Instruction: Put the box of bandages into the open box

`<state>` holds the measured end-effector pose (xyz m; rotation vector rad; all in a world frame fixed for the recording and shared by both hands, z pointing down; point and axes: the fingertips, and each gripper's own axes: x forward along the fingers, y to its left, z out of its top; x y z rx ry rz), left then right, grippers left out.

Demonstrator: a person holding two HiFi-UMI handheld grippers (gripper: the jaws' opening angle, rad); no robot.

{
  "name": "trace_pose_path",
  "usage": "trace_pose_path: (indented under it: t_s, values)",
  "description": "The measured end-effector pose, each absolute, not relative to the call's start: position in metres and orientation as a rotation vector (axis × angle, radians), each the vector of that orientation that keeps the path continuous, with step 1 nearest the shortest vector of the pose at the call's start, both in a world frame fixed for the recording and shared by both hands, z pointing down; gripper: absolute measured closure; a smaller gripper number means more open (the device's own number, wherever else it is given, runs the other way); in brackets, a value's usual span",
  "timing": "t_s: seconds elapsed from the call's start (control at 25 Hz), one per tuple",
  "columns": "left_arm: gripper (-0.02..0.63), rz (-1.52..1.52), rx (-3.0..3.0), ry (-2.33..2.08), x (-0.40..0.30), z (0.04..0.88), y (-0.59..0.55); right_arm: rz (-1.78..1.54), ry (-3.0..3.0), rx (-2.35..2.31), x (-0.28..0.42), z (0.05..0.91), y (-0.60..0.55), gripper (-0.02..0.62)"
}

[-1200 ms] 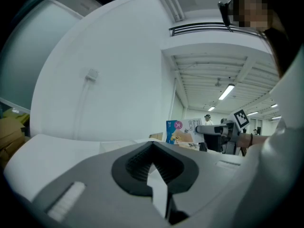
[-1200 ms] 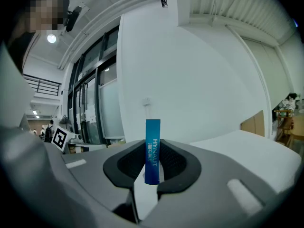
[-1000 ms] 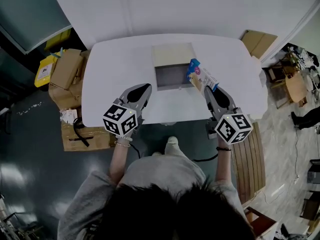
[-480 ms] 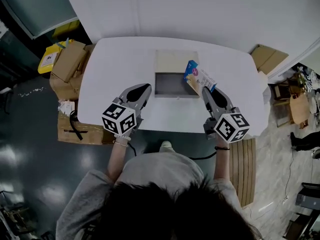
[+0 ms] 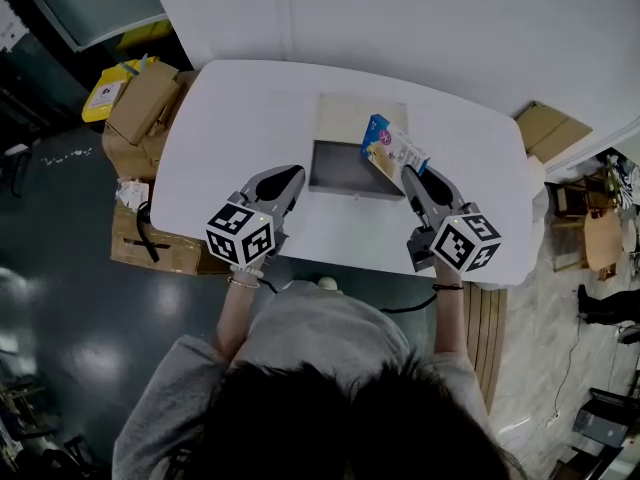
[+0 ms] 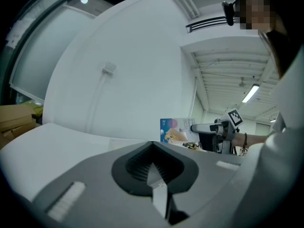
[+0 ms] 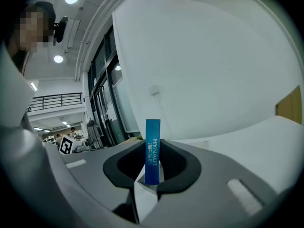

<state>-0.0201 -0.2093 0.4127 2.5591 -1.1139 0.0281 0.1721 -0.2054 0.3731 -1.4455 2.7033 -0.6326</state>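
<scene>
We see a table (image 5: 240, 118) with a smooth, matt white top. The open box (image 5: 362, 118) looks like plain cardboard, pale and dull on its flap, grey inside. The box of bandages (image 5: 393, 153) is printed card with a slight sheen. The left gripper (image 5: 292, 174) and right gripper (image 5: 411, 172) have matt grey plastic shells with finely ribbed black pads (image 6: 138, 165). Brown cardboard cartons (image 5: 145, 103) stand on a dark, glossy floor (image 5: 60, 268).

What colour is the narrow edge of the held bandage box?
Blue with white lettering on the bandage box; right gripper view.
</scene>
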Motion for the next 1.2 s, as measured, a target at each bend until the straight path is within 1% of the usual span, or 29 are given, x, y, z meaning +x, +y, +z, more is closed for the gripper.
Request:
trace_pose_path:
  t_s: [0.48, 0.8, 1.2]
  values:
    - [0.609, 0.152, 2.514, -1.047, -0.02, 0.443, -0.23, -0.96, 2.65, -1.335, 0.157, 0.418, -0.236, 0.503]
    - [0.609, 0.142, 2.444, -1.006, -0.005, 0.47, -0.234, -1.182, 2.586, -1.228, 0.155, 0.448, -0.245, 0.505]
    - [0.609, 0.167, 2.403, -0.993, -0.006, 0.491, -0.243, -1.47, 2.539, -1.066, 0.142, 0.482, -0.258, 0.505]
